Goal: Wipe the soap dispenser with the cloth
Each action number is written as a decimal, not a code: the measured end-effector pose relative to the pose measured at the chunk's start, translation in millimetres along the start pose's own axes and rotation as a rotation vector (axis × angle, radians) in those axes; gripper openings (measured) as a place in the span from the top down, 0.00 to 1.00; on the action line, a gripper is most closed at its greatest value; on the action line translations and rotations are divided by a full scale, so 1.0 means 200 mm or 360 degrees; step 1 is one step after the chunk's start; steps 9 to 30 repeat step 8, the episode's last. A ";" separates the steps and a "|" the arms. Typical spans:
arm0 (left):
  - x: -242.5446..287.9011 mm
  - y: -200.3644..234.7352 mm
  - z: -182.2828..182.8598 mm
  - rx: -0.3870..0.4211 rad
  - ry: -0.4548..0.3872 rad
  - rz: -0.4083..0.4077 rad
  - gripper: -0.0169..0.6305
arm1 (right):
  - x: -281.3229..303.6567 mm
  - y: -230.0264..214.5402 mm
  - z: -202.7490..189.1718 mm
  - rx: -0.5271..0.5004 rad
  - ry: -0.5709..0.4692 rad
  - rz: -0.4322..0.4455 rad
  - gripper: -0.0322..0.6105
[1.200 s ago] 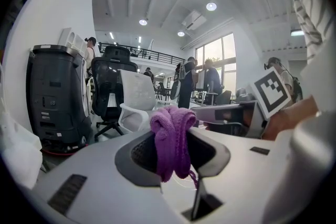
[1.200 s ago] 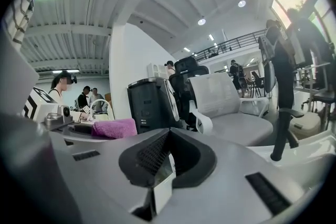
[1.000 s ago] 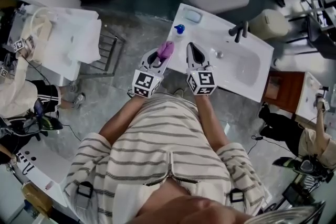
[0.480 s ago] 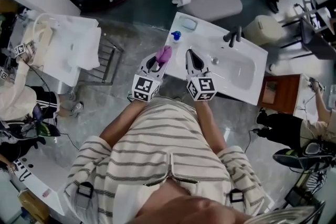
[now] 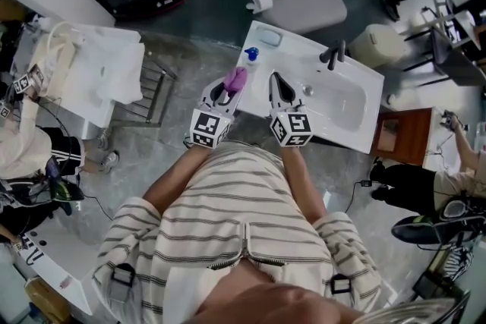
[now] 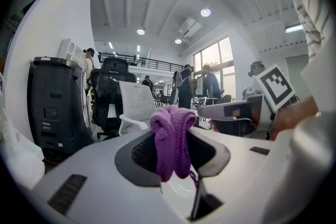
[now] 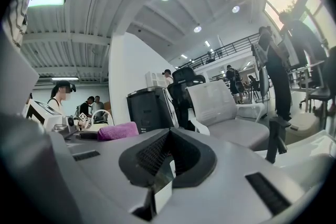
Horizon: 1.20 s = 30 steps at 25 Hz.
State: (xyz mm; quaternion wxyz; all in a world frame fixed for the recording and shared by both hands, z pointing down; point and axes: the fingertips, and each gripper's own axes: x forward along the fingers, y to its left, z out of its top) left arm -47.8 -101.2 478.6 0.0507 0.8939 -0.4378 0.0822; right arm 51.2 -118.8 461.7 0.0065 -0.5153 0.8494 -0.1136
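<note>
Left gripper point(image 5: 225, 91) clamped on purple cloth point(image 5: 238, 76), right gripper point(image 5: 279, 86) pinched closed, empty, both at white washbasin point(image 5: 357, 83) edge, soap dispenser point(image 5: 251, 54) just beyond.

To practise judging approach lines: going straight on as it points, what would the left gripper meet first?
Probably the soap dispenser, just beyond the cloth in the left gripper; relative height is unclear.

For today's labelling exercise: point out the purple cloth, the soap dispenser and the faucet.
purple cloth point(image 6: 172, 134), left gripper view, its bunched middle
soap dispenser point(image 5: 251, 54), head view, its blue top
faucet point(image 5: 335, 52), head view, its dark body
</note>
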 end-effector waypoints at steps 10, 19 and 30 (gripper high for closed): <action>0.00 0.01 0.00 -0.0001 -0.0021 0.0000 0.77 | 0.00 0.00 -0.01 -0.0010 -0.0001 -0.0001 0.95; 0.00 0.01 0.00 -0.0001 -0.0021 0.0000 0.77 | 0.00 0.00 -0.01 -0.0010 -0.0001 -0.0001 0.95; 0.00 0.01 0.00 -0.0001 -0.0021 0.0000 0.77 | 0.00 0.00 -0.01 -0.0010 -0.0001 -0.0001 0.95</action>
